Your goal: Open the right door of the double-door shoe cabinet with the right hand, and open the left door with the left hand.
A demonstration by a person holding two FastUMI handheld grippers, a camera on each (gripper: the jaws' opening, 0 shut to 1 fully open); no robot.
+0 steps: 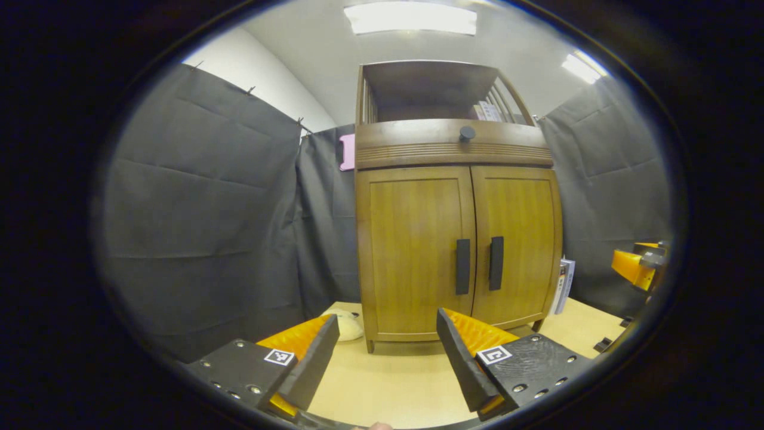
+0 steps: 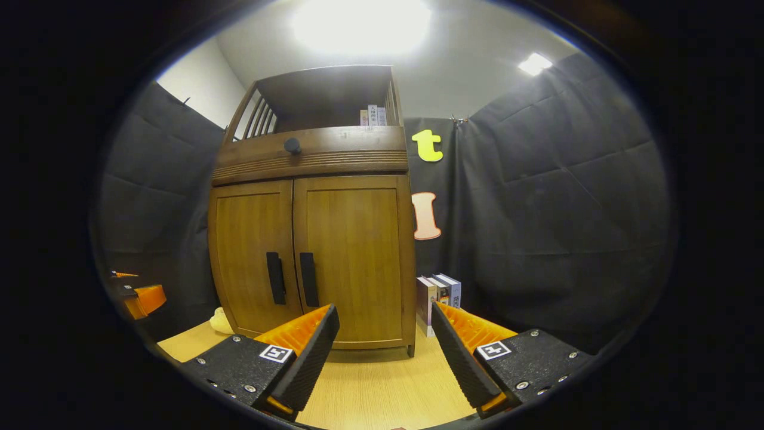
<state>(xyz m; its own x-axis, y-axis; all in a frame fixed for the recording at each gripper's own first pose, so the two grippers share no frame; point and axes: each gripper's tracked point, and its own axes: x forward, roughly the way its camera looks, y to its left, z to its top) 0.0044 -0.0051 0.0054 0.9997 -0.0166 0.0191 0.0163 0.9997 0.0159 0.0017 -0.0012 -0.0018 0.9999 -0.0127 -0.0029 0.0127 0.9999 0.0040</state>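
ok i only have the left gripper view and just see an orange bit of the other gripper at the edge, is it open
observer: yes, the right gripper is open, fingers spread wide with nothing between them
operator: is it on its handle yet
observer: no, the right door handle is untouched, the gripper sits short of it and the door is shut
operator: what's that sliver right of the cabinet
observer: a few books standing upright, close beside the cabinet's right side
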